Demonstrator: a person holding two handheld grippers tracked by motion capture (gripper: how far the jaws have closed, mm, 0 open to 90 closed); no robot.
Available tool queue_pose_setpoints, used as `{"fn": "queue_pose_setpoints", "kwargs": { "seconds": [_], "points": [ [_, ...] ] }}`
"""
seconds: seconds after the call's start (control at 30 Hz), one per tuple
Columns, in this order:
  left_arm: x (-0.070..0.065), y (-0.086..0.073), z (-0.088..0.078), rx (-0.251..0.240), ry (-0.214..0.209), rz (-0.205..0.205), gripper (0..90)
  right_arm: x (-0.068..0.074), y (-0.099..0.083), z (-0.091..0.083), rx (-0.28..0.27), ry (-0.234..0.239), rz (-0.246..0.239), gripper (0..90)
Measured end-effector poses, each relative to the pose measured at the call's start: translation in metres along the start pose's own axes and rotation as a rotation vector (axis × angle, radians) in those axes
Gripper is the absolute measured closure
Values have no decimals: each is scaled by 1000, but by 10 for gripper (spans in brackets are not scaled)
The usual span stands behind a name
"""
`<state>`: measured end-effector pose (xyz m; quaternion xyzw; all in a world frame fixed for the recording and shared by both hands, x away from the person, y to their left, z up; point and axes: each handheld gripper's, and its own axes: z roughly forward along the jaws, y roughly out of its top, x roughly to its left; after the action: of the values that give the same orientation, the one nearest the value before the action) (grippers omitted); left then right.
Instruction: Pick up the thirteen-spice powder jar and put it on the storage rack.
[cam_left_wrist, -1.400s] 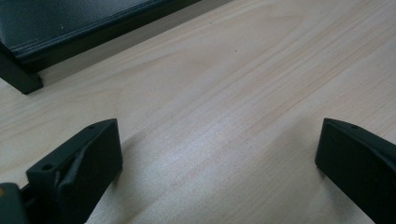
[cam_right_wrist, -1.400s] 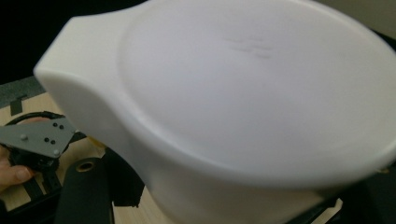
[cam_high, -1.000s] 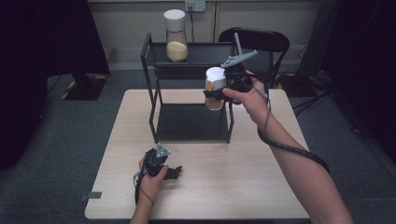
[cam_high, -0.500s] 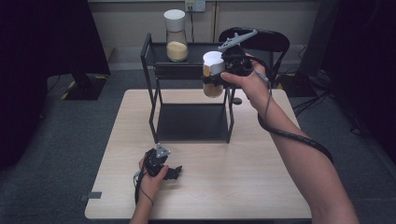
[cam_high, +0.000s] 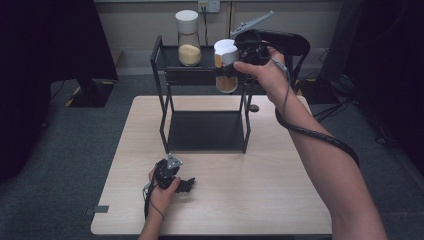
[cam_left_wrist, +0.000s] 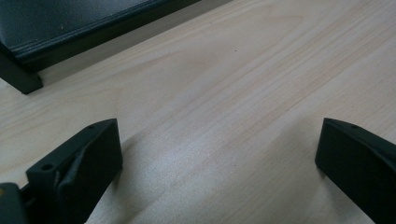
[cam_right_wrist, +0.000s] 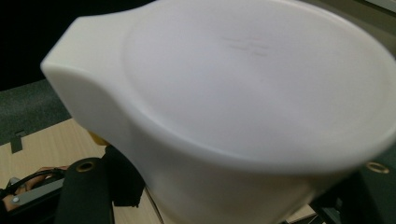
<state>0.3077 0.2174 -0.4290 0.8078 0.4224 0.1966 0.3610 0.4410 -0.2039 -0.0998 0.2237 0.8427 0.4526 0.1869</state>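
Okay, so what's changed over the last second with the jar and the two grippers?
The right gripper, shut on the white-lidded jar, has carried it up and away from the person, to the height of the black rack's top shelf. The left gripper stayed open on the table, and the other jar stayed on the top shelf.

The left tongs (cam_left_wrist: 219, 163) are being held wide apart just above the pale wooden tabletop (cam_left_wrist: 243, 84), with one black jaw rising at the lower left and the other at the lower right and nothing lying between them. Soft shadows are being cast on the wood beside each jaw. The black shelf base (cam_left_wrist: 60, 28) is being seen at the upper left, its corner foot resting on the tabletop.
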Motion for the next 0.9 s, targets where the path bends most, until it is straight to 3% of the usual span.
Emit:
{"fn": "queue_pose_setpoints", "kwargs": {
  "seconds": [0.47, 0.9],
  "points": [
    [0, 0, 0, 0, -1, 0, 0, -6, 24, 1, -23, -12, 26, 304],
    [0, 0, 0, 1, -1, 0, 0, -21, 46, 12, -42, -62, 62, 304]
  ]
}}
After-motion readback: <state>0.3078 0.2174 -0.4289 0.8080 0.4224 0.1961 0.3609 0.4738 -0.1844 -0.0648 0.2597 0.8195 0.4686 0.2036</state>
